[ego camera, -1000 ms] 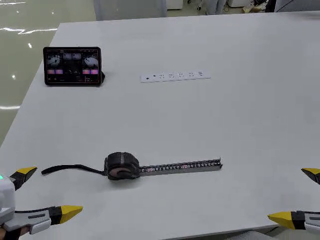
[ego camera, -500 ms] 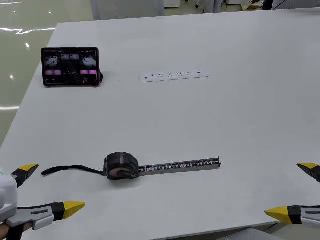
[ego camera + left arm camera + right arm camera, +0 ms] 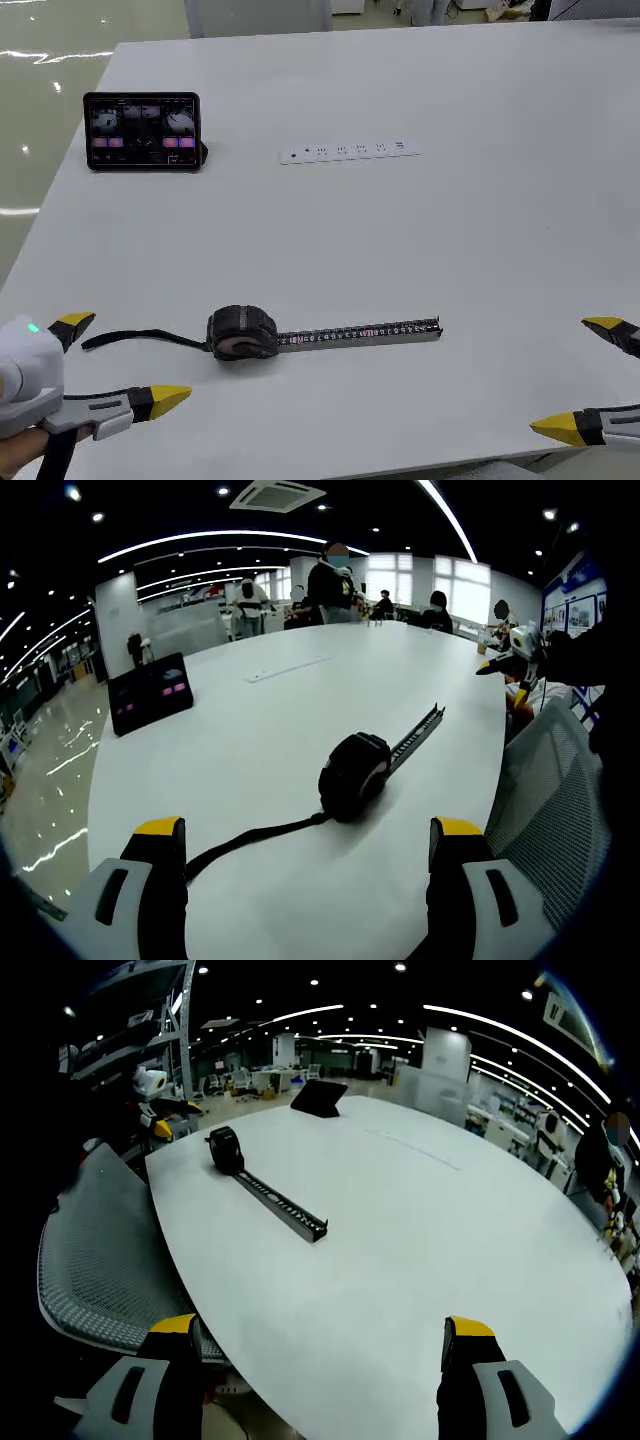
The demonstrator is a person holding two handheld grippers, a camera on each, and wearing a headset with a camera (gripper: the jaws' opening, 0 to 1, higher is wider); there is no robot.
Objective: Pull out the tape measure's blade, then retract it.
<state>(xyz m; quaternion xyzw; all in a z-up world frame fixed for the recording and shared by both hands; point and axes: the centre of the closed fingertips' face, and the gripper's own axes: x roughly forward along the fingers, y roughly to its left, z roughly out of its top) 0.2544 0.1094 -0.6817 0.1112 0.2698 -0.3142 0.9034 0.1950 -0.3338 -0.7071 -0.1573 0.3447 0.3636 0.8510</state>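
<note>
Tape measure (image 3: 241,333): blade (image 3: 360,333) is drawn out toward 3 o'clock, retraction not yet done; left gripper (image 3: 130,358) and right gripper (image 3: 570,375) are held spread, empty.

Left claw (image 3: 127,358) nearer the tape measure (image 3: 242,333).

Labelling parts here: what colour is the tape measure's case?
The case is black; clearest in the left gripper view.

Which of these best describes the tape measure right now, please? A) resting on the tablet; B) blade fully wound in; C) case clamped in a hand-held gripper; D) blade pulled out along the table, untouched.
D: the blade lies extended from the case on the table, and the left hand-held gripper and right hand-held gripper are both open, clear of it.
</note>
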